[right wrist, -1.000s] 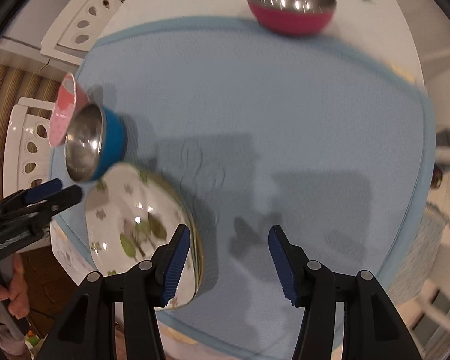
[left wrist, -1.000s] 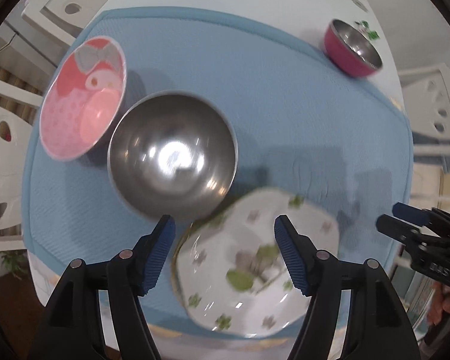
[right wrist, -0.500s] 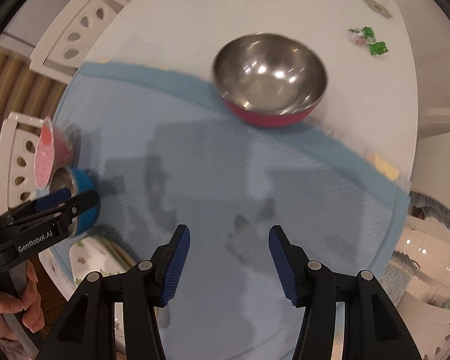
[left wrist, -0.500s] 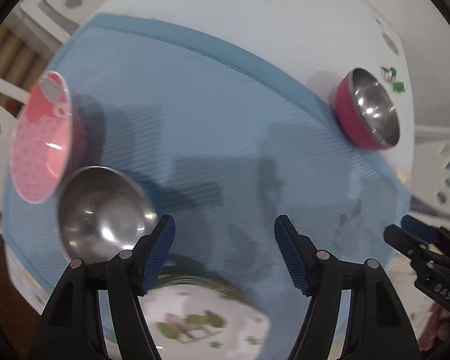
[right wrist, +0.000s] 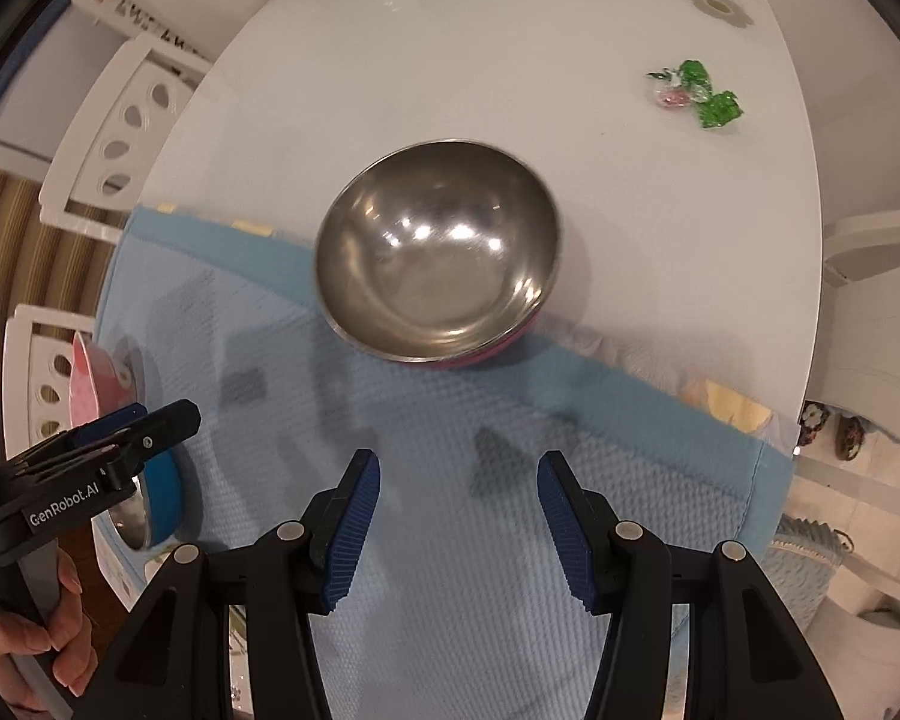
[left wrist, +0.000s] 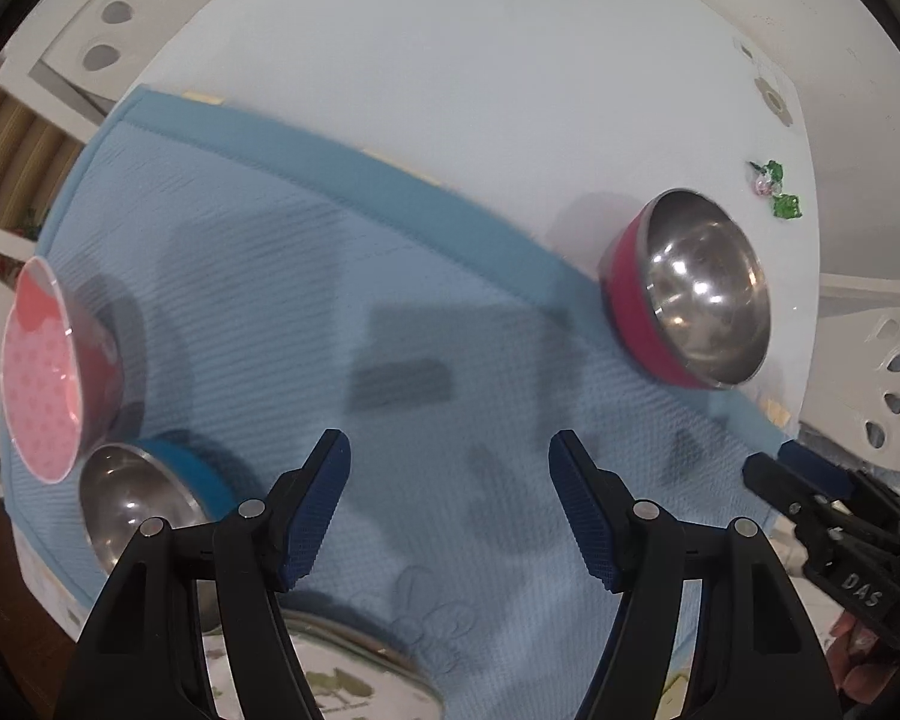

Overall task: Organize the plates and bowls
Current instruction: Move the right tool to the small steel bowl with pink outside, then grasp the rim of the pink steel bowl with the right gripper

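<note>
A steel bowl with a pink-red outside stands at the far edge of the blue mat, partly on the white table. My right gripper hovers just short of it over bare mat, jaws open and empty. In the left wrist view that bowl is off to the upper right. My left gripper is also open and empty above the mat. To its left stand a pink patterned bowl and a blue-sided steel bowl. A floral plate shows at the bottom edge, half hidden by the fingers.
Wrapped green and pink candies lie on the white table beyond the bowl. White chairs ring the table. The right gripper shows at the right edge of the left view; the left gripper and a hand show at the right view's left edge.
Both grippers have moved across the mat toward the pink-red bowl, which now looms larger. The floral plate, blue bowl and pink bowl have slipped to the left and bottom edges. Jaw openings look unchanged.
</note>
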A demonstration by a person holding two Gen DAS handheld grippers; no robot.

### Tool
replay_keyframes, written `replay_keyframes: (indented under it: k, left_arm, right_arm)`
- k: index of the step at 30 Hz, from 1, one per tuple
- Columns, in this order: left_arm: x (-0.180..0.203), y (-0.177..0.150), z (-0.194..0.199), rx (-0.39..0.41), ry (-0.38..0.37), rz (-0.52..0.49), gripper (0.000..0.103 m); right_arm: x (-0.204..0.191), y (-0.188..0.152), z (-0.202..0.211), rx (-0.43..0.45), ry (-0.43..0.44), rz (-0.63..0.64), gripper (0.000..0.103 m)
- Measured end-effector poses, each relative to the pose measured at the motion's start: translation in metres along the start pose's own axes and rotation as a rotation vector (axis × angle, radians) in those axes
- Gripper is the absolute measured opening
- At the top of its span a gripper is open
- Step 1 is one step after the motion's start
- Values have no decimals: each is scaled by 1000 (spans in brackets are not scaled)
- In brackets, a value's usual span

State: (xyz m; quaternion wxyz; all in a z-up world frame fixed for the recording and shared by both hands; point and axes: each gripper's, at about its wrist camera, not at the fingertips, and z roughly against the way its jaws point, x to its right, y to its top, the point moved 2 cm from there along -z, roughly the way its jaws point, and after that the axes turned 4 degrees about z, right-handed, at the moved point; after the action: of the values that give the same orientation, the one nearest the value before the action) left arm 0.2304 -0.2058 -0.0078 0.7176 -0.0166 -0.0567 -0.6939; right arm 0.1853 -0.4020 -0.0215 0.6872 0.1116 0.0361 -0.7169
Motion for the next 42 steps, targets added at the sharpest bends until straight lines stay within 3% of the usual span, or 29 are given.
replay_keyframes:
  k: [5,8,13,22,25,28,32,34,37,42]
  left_arm:
    - [17,8,-11,4,-32,-31,67]
    - [28,12,-19,8,-2,-71,67]
    - [45,22,-32,-28,-52,-77,67]
    - [58,32,-45,3,-37,-119,67]
    - [61,30,-46,2,-68,-120,67]
    - [61,27,-35,40,-69,-127,67]
    - [52,30,-8,139,-143,-66,67]
    - [53,36,-8,179,-130,-67,67]
    - [59,42,-25,160,-116,-112,67]
    - [67,42,-46,142,-89,-133,66]
  right_arm:
    - [17,5,-3,43,8,-41,53]
    - [28,7,-5,59,18,-72,53]
    - [50,9,-14,76,44,-134,59]
    - [68,13,-27,155,185,-250,59]
    - [67,16,-26,169,139,-240,59]
    - [67,15,-21,187,70,-243,59]
    - [74,13,-7,317,143,-317,59]
    - [71,16,-6,368,169,-317,59]
    - [57,24,-23,338,211,-301,59]
    - [49,35,-56,271,176,-292,59]
